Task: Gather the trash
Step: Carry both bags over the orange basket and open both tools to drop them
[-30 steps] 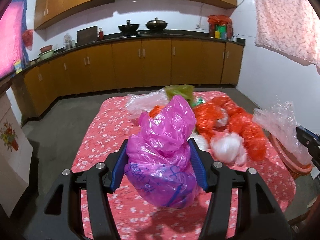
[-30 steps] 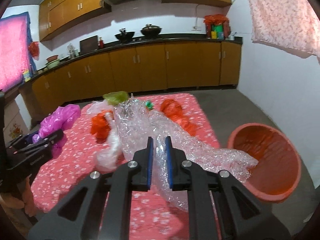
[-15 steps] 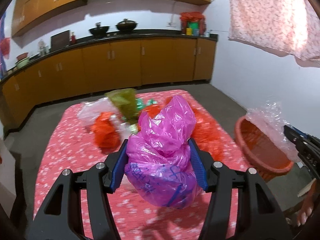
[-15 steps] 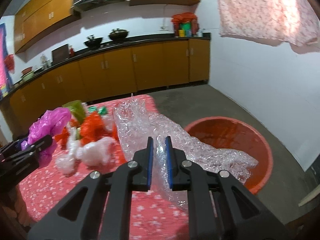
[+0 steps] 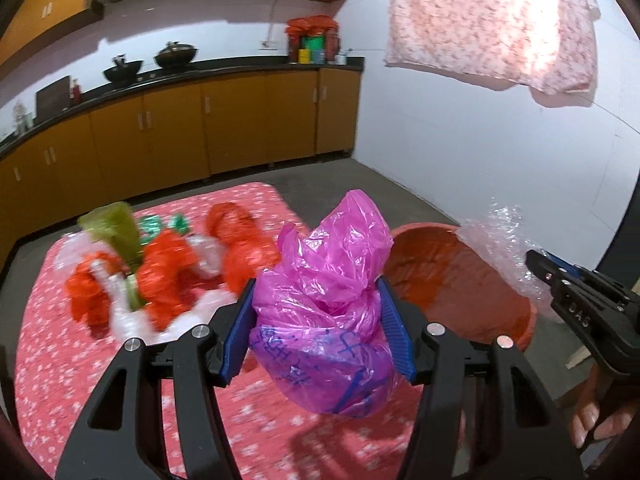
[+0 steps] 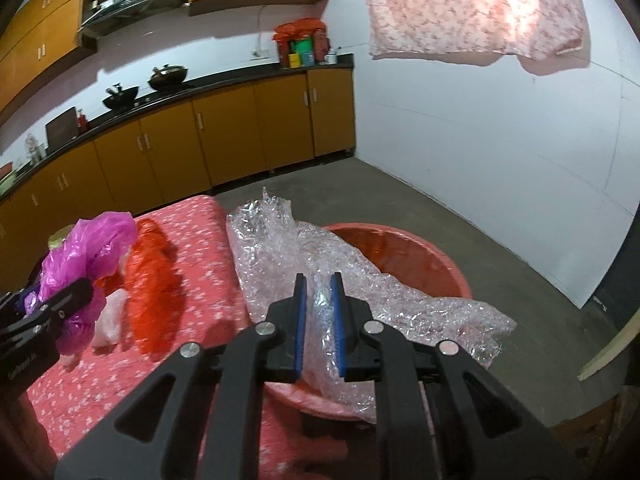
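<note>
My left gripper (image 5: 318, 330) is shut on a magenta plastic bag (image 5: 328, 300) and holds it above the table's right edge, beside the red tub (image 5: 460, 292). My right gripper (image 6: 319, 320) is shut on a sheet of clear bubble wrap (image 6: 280, 256) that hangs over the red tub (image 6: 420, 256). The magenta bag also shows at the left of the right wrist view (image 6: 88, 256). Several orange, white and green bags (image 5: 160, 272) lie on the table with the pink flowered cloth (image 5: 60, 360).
The tub stands on the grey floor to the right of the table. Wooden kitchen cabinets (image 5: 180, 136) run along the back wall. A white wall (image 6: 500, 140) stands right, with a pink cloth (image 6: 472, 8) hanging high.
Both grippers have swung right with their loads. The bubble wrap now hangs over the tub and the magenta bag has come near the tub's left rim.
</note>
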Motion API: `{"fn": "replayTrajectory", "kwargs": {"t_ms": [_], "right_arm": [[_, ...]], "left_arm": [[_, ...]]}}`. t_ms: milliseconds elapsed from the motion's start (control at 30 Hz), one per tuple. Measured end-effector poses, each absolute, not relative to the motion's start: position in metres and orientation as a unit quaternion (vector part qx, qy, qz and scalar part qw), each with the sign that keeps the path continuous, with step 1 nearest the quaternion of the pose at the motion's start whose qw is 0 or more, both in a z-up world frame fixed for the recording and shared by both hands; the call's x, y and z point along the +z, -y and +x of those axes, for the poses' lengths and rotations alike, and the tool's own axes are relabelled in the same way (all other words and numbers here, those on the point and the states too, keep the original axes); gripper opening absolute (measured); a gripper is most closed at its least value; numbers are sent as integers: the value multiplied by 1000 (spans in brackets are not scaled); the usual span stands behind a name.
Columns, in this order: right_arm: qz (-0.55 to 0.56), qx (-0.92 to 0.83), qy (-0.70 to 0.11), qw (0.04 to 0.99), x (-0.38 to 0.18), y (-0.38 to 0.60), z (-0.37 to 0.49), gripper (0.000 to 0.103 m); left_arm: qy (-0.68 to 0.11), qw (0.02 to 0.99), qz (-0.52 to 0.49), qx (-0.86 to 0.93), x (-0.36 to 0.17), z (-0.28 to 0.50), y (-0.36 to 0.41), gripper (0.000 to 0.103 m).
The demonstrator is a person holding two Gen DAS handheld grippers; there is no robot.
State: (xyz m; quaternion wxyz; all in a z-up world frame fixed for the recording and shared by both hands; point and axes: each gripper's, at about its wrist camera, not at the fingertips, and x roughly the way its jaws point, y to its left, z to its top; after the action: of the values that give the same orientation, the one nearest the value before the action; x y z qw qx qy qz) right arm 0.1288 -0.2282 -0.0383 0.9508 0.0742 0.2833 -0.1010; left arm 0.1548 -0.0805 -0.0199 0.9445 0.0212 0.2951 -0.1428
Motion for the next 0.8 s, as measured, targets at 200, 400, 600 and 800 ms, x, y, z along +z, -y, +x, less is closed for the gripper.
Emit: {"fn": "replayTrajectory", "kwargs": {"t_ms": [200,400,600,800], "right_arm": [[98,-122,-285,946,-45,255,139,13],[107,-127,-283,945,-47,274,150,13],[123,-126,-285,942,-48,292,169,13],[153,-116,-288,938,-56,311,184,13]], "left_arm": [[-296,938,32,-176,-24,167,114,59],[-304,930,34,-205,-34,181,136,59],[-314,921,42,-228,-45,195,158,59],[-327,911,53,-244,-59,210,178,59]]}}
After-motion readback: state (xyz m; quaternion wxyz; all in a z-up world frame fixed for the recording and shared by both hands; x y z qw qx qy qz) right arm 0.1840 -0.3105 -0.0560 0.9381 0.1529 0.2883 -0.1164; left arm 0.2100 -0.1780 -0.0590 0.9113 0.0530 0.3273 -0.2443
